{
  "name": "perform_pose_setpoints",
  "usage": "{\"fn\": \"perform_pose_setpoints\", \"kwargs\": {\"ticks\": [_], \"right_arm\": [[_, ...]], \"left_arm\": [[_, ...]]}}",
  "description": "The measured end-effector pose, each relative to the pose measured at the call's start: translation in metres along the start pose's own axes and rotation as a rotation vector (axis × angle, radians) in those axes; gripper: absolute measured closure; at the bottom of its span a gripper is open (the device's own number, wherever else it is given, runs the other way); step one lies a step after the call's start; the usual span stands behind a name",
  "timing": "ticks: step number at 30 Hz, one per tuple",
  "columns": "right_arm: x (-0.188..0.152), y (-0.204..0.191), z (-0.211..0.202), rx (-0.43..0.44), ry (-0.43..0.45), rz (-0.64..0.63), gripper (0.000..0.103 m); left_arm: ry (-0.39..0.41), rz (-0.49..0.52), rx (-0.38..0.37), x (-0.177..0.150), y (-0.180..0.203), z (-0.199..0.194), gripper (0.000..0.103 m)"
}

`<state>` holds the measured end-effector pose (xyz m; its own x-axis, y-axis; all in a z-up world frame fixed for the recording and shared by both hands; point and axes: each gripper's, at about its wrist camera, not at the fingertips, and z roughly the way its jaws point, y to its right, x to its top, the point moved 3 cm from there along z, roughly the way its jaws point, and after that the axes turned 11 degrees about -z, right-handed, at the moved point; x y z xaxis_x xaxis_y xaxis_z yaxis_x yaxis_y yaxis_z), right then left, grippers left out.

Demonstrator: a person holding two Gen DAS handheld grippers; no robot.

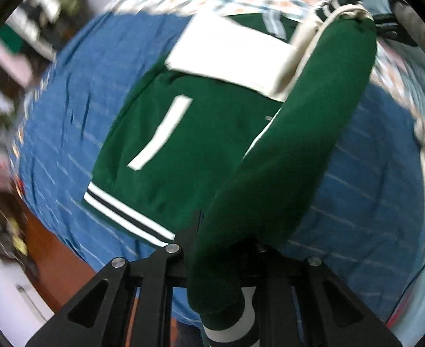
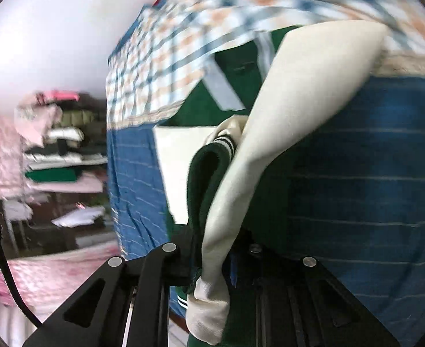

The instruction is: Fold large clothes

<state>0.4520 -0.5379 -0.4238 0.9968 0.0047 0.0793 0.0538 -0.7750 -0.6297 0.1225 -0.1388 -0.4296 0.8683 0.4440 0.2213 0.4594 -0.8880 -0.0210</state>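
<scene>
A: Where is the garment found, measured from the tongs?

B: The blue striped bed cover (image 1: 68,121) is spread below and ahead of both tools, and the green jacket (image 1: 183,150) is laid on it, its body ahead of the left gripper (image 1: 221,248) and slightly to that tool's left. A cream sleeve (image 1: 227,52) is seen folded across the body's far part, and the striped hem (image 1: 125,211) is nearest the left tool.

A: And the raised part?

B: One side of the jacket is lifted off the bed as a long green band (image 1: 299,144). Its long axis is run from the left gripper straight away to the right gripper (image 1: 377,20), which is seen at the band's far end. The fold, it is judged, must be carried sideways across that axis, toward the body lying to the left.

A: What is held, and how?

B: The left jaws are closed nearly shut on the green edge near the hem. In the right wrist view, the right gripper (image 2: 212,248) is clamped on bunched fabric, a cream sleeve (image 2: 299,101) with green cloth (image 2: 206,179) beside it.

A: Which hand is nearer the hem?

B: The left; the collar end is served by the right.
</scene>
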Motion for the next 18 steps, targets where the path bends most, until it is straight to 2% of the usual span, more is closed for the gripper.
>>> {"fn": "perform_pose_setpoints", "kwargs": {"ticks": [3,4,7,9,12,13,14,15,17,18], "right_arm": [[0.022,-0.067,0.062,-0.112,-0.076,-0.072,0.086],[0.023,-0.081,0.080,-0.138,-0.095,-0.085,0.086],[0.037,-0.120,0.168,-0.229,-0.180,-0.137,0.086],[0.043,-0.131,0.217,-0.285,-0.225,-0.139,0.086],[0.043,-0.136,0.274,-0.333,-0.279,-0.152,0.066],[0.044,-0.141,0.284,-0.332,-0.281,-0.151,0.053],[0.043,-0.144,0.286,-0.292,-0.284,-0.149,0.046],[0.045,-0.146,0.292,-0.231,-0.288,-0.147,0.045],[0.040,-0.156,0.284,-0.042,-0.295,-0.143,0.044],[0.037,-0.159,0.276,0.030,-0.295,-0.144,0.044]], "left_arm": [[-0.048,-0.114,-0.025,0.034,-0.061,0.030,0.084],[-0.061,-0.132,-0.028,0.041,-0.072,0.040,0.083],[-0.122,-0.213,-0.053,0.058,-0.116,0.086,0.083],[-0.179,-0.267,-0.097,0.064,-0.139,0.114,0.083],[-0.209,-0.363,-0.195,0.065,-0.168,0.127,0.076],[-0.208,-0.385,-0.202,0.064,-0.177,0.127,0.070],[-0.207,-0.413,-0.211,0.063,-0.189,0.126,0.066],[-0.206,-0.444,-0.225,0.062,-0.199,0.124,0.062],[-0.192,-0.511,-0.230,0.060,-0.223,0.119,0.038],[-0.177,-0.531,-0.211,0.058,-0.234,0.115,0.037]]}}
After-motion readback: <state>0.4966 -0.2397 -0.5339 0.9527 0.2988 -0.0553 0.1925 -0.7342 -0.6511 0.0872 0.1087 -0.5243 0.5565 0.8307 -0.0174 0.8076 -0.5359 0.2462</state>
